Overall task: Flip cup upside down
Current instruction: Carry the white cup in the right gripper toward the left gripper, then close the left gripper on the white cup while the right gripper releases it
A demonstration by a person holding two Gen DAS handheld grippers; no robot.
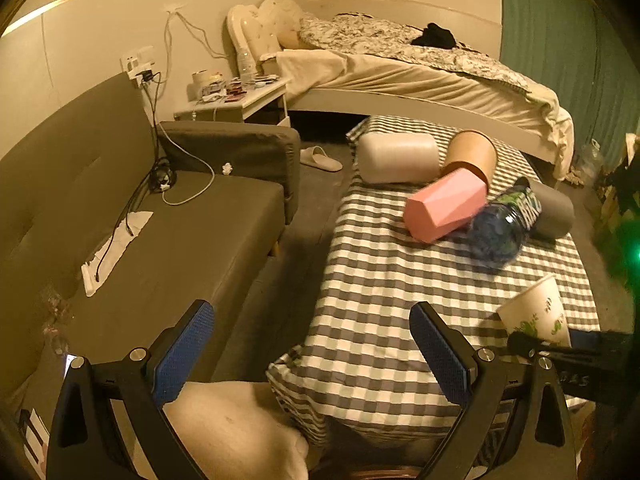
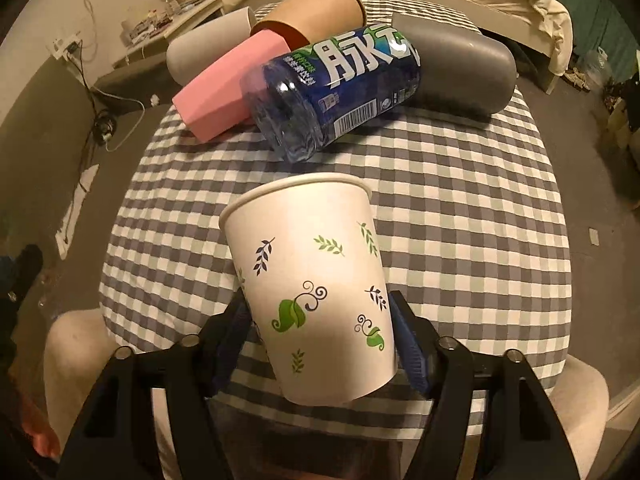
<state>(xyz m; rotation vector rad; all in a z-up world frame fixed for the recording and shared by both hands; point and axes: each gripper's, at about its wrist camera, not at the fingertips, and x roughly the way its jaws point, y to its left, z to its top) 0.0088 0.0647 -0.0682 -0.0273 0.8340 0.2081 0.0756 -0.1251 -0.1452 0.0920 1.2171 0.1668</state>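
A white paper cup with green leaf prints [image 2: 312, 288] is held in my right gripper [image 2: 320, 344], whose blue pads are shut on its lower body. The cup is above the checked tablecloth [image 2: 460, 216], its open rim pointing away from the camera and slightly up. The same cup shows in the left wrist view [image 1: 536, 312] at the right, with the right gripper's black body below it. My left gripper [image 1: 312, 344] is open and empty over the near left edge of the table.
Lying at the far end of the table are a pink faceted cup [image 2: 224, 92], a brown paper cup [image 2: 316, 8], a blue plastic bottle [image 2: 336, 88], a white cup [image 1: 396, 156] and a grey cup [image 2: 460, 68]. A grey sofa [image 1: 140, 216] stands left; a bed [image 1: 420, 68] behind.
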